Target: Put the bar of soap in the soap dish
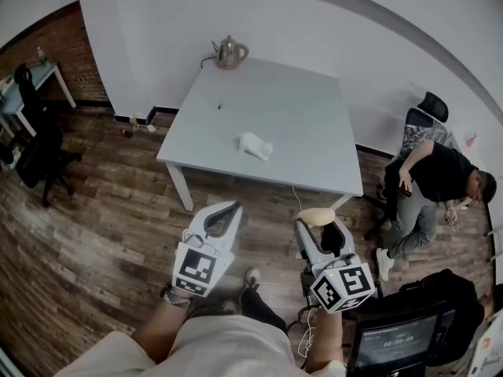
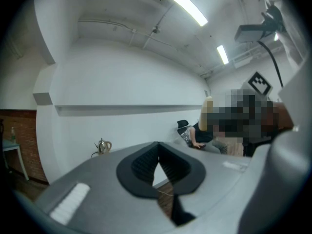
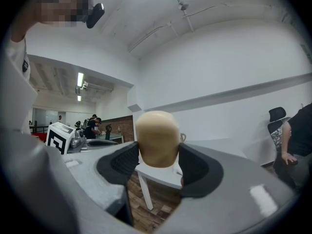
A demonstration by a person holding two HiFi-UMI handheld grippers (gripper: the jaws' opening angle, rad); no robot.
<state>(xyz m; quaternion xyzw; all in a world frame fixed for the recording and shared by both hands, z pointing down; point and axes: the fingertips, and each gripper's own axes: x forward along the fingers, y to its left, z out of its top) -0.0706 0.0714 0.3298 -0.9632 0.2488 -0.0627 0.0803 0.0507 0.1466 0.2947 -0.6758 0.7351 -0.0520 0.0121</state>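
The right gripper [image 3: 158,156] pinches the bar of soap [image 3: 156,138] between its ribbed black pads [image 3: 119,164]. The bar is pale tan, smooth and rounded at the top, and stands upright, rising clear above the fingertips. In the head view both grippers are over the wood-plank floor [image 1: 102,210], well apart from the table [image 1: 299,108] and on its near side. The left gripper [image 1: 226,210] carries nothing: its dark pads are pressed together at the tips, with only a narrow wedge of gap behind them.

The table is flat, matt grey and rectangular, on white legs. The soap dish [image 1: 255,145] — small, white, irregular in outline — sits toward the table's near edge, about midway along it. A shiny metal kettle [image 1: 229,52] with a curved handle stands at the far left corner.
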